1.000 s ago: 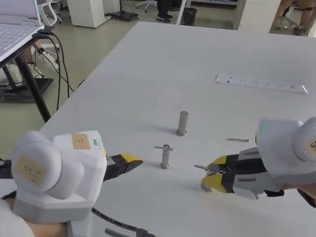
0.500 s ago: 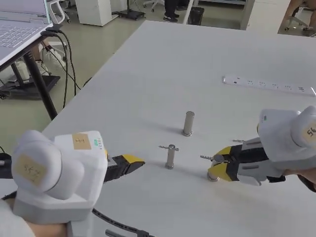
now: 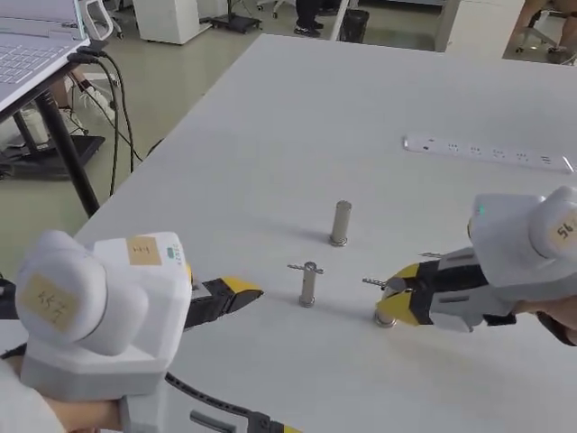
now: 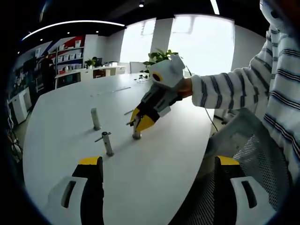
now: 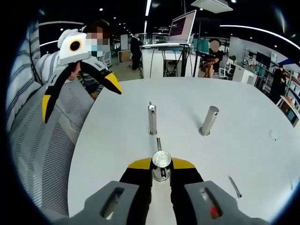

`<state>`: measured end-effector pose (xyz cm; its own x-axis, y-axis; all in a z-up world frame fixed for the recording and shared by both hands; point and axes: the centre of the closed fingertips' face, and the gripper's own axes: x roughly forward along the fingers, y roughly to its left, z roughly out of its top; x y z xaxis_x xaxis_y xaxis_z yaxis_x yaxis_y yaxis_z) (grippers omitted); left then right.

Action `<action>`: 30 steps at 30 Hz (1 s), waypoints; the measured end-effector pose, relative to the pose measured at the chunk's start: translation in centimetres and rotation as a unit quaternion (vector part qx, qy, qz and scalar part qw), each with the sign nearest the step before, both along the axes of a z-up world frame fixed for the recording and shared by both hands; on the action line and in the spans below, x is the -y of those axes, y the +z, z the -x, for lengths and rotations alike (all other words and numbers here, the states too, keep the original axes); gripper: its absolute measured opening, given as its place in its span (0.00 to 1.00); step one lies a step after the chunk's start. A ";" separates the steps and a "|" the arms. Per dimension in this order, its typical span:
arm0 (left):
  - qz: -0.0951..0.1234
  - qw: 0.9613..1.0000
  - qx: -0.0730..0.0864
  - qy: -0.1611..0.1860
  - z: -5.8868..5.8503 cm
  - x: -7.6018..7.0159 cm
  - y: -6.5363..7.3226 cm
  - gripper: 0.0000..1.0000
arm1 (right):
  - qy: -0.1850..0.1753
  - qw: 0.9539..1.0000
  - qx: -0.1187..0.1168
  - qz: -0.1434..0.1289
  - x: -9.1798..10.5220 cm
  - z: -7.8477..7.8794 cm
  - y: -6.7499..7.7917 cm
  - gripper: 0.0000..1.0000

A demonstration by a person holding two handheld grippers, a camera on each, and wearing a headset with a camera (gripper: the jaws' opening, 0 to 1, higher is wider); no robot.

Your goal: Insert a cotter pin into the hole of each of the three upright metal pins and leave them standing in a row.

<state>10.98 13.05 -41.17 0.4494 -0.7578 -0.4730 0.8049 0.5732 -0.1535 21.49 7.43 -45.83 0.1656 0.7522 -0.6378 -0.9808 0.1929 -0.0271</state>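
- The white table (image 3: 270, 135) takes up most of the head view and runs off toward the top right.
- My left claw (image 4: 158, 161) sits at the lower left of the head view, held about level and aimed at the pins. Its jaws are spread wide with nothing between them.
- My right claw (image 3: 394, 293) comes in from the right edge, tipped a little downward and pointing left. Its jaws are closed on the upper part of the nearest metal pin (image 3: 385, 317).
- That pin stands upright right of centre. My jaws hide most of its shaft, so little more than the foot shows.
- The middle metal pin (image 3: 308, 287) stands upright at centre, and the far metal pin (image 3: 340, 223) stands upright just above and right of it.
- A cotter pin (image 3: 306, 268) lies level across the middle pin near its top, its length running left to right.
- A second cotter pin (image 3: 373, 283) juts level from the held pin, pointing left. I cannot tell how far through it goes.
- A loose cotter pin (image 3: 434, 255) lies flat on the table just above my right claw, partly cut off by it.
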 end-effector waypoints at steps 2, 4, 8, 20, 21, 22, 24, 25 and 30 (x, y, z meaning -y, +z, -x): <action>0.001 1.000 0.000 0.000 0.0 0.0 0.0 0.98 | 0.002 1.000 0.002 0.000 0.0 0.0 0.0 0.09; 0.001 1.000 0.000 0.000 -0.1 0.1 0.1 0.98 | 0.000 1.000 0.000 0.000 0.0 -0.1 0.0 0.09; 0.006 1.000 -0.004 -0.003 0.1 0.1 0.1 0.98 | 0.003 1.000 0.009 0.000 -0.1 -0.3 0.0 0.09; 0.005 1.000 -0.004 -0.004 0.1 -0.1 0.1 0.98 | -0.028 0.999 0.003 -0.020 0.3 -0.8 1.4 0.21; 0.005 1.000 -0.004 -0.004 0.1 -0.2 0.1 0.98 | -0.036 0.999 0.001 -0.039 0.2 -0.9 2.1 0.23; 0.006 1.000 -0.004 -0.003 0.0 -0.4 0.1 0.98 | -0.045 0.998 -0.005 -0.051 0.1 -0.8 2.5 0.27; 0.007 1.000 -0.004 0.003 -0.2 -0.8 0.1 0.98 | -0.043 0.997 -0.008 -0.061 0.4 -0.5 3.3 0.29; 0.008 1.000 -0.004 0.004 -0.2 -0.8 0.2 0.98 | -0.048 0.997 -0.007 -0.067 0.5 -0.4 3.7 0.29; 0.008 1.000 -0.004 0.008 -0.3 -1.4 0.1 0.98 | -0.069 0.993 -0.015 -0.090 0.8 0.4 5.1 0.36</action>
